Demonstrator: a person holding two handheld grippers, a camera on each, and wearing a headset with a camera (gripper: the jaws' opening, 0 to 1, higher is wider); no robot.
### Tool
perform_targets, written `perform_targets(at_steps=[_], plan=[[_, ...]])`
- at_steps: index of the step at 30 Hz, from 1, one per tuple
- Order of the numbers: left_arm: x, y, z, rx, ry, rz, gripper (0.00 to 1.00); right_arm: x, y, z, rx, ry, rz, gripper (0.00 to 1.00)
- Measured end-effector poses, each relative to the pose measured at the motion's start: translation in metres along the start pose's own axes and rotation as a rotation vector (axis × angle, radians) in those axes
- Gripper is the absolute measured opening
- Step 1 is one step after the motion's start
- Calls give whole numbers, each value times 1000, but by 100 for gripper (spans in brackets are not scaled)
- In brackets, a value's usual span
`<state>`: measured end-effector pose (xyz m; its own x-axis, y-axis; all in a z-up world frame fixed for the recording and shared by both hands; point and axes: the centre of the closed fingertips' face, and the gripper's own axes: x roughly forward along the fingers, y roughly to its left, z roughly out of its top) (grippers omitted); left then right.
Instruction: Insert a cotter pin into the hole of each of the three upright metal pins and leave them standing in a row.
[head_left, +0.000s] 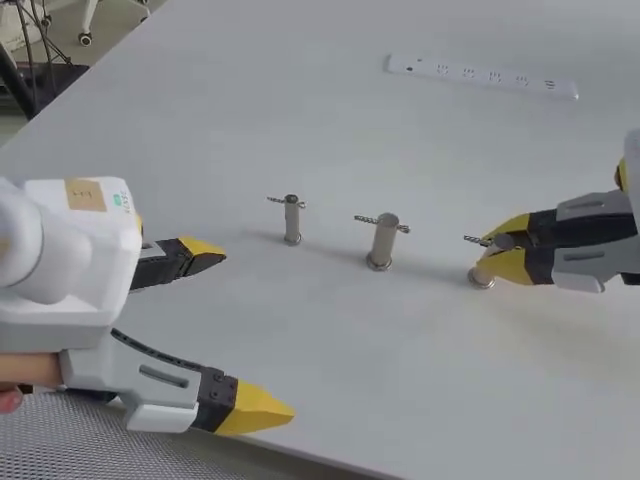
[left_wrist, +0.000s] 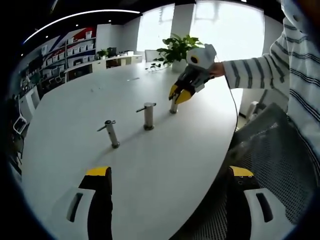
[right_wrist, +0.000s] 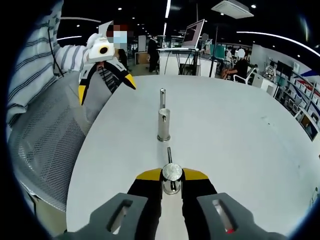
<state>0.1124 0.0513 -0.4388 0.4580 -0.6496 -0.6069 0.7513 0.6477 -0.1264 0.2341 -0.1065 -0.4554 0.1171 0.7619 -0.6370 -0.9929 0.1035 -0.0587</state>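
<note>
— Fingers (right_wrist: 148, 178) of the right gripper (head_left: 488, 256): condition?
— Closed together on the third pin (right_wrist: 171, 174), its round top pinched between the yellow tips. The pin stands upright on the table (head_left: 330, 110), at the right end of the row in the head view.
— Left gripper (head_left: 256, 332)?
— Jaws spread wide, nothing between them. Held over the table's near edge, well apart from the row.
— Task items done?
— First pin (head_left: 292, 221): upright, first cotter (head_left: 284, 201) crosswise through its top. Second pin (head_left: 381, 243): upright, second cotter (head_left: 381, 221) likewise through. Both free-standing.
— Outstanding?
— Third cotter (head_left: 474, 240): one end pokes out of the third pin beside the jaws. The rest is hidden, so I cannot tell whether it sits fully home. By my reckoning the job is at its last stage: confirm that cotter, then let go without toppling the pin. The row reads roughly straight.
— Surroundings?
— Power strip (head_left: 481, 77): far side of the table, well apart from the pins. Mesh chair (left_wrist: 272, 145): at the near edge. Potted plant (left_wrist: 176, 46): beyond the table end in the left gripper view. Striped sleeve (left_wrist: 260, 67): behind the right gripper.
— Obstructions?
— The second pin is the nearest neighbour to the held one, near but not touching. A careless withdrawal could clip it.
</note>
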Motion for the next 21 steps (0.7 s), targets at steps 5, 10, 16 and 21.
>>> perform_targets(at_steps=[5, 10, 16, 21], plan=[[1, -1, -2, 1, 7, -3, 94, 0, 0, 0, 24, -26, -3, 9], [2, -3, -4, -2, 12, -8, 94, 1, -2, 0, 71, -46, -14, 9], [1, -7, -6, -10, 17, -28, 94, -9, -2, 17, 104, -125, -24, 14], [-3, -4, 2, -22, -22, -19, 94, -19, 0, 28, 102, -146, -63, 28]])
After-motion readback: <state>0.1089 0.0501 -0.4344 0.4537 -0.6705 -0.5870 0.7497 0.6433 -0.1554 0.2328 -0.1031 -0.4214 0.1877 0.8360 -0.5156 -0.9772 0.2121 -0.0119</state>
